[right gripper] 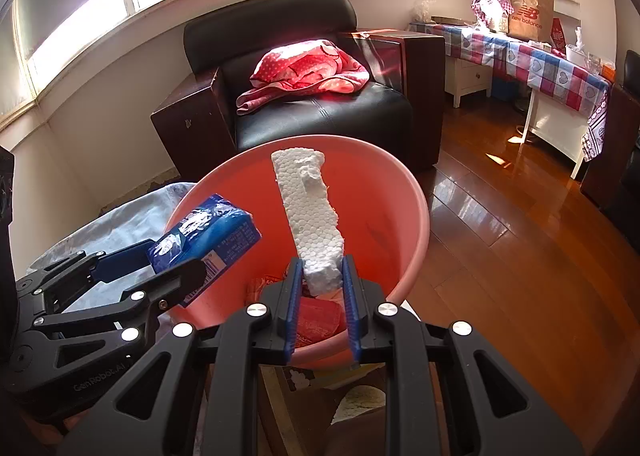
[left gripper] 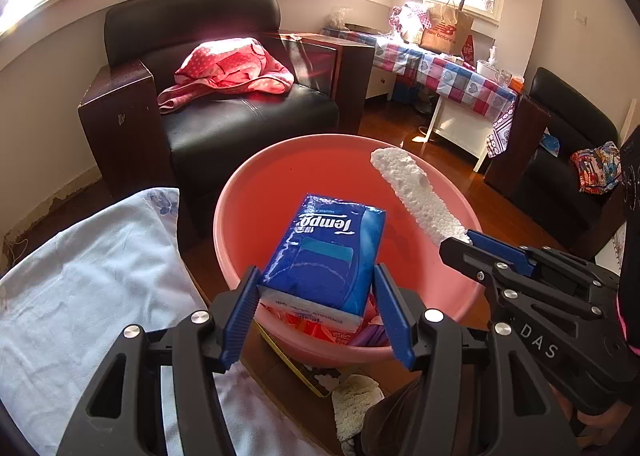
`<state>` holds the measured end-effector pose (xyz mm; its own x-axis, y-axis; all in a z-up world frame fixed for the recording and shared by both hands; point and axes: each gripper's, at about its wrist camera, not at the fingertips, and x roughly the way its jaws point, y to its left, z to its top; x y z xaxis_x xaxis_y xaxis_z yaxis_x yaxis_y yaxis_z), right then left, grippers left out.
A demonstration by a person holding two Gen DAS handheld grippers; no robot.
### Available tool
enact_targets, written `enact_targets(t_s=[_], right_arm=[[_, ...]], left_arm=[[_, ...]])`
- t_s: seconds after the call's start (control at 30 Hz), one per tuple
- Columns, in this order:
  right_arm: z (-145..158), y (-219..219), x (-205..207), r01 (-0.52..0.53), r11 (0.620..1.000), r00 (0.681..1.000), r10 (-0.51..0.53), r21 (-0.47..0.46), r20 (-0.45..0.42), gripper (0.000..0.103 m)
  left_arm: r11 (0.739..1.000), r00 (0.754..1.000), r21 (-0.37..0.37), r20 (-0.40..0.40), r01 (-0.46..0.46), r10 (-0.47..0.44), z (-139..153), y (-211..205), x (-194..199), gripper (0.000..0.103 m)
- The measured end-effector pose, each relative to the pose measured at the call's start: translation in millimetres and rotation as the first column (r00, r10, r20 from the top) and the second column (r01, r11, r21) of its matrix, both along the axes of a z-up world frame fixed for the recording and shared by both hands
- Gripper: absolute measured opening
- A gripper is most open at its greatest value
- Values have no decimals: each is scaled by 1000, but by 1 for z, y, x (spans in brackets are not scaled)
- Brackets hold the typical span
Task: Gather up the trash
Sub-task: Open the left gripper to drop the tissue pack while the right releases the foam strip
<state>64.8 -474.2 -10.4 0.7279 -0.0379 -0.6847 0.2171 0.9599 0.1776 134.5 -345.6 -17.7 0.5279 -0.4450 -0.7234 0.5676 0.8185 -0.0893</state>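
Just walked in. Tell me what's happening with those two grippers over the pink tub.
A person is collecting trash with a handheld gripper in each hand. The left gripper is shut on a blue Tempo tissue pack, and the right gripper is shut on a white styrofoam strip. Both items are held over the pink plastic basin, which already has some red packaging at its bottom. Neither has been dropped in yet.

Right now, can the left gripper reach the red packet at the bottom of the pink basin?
Probably not yet. The left gripper is shut on the blue tissue pack, so its fingers are occupied. The red packet lies low in the pink basin, partly hidden.
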Motion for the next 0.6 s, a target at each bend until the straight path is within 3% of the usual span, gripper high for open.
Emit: enact_targets(t_s=[0.6], right_arm=[[-6, -5, 4, 7, 1000, 1000, -7, 0, -7, 20]], left_arm=[[1000, 1000, -16, -5, -3, 3, -4, -8, 6, 60]])
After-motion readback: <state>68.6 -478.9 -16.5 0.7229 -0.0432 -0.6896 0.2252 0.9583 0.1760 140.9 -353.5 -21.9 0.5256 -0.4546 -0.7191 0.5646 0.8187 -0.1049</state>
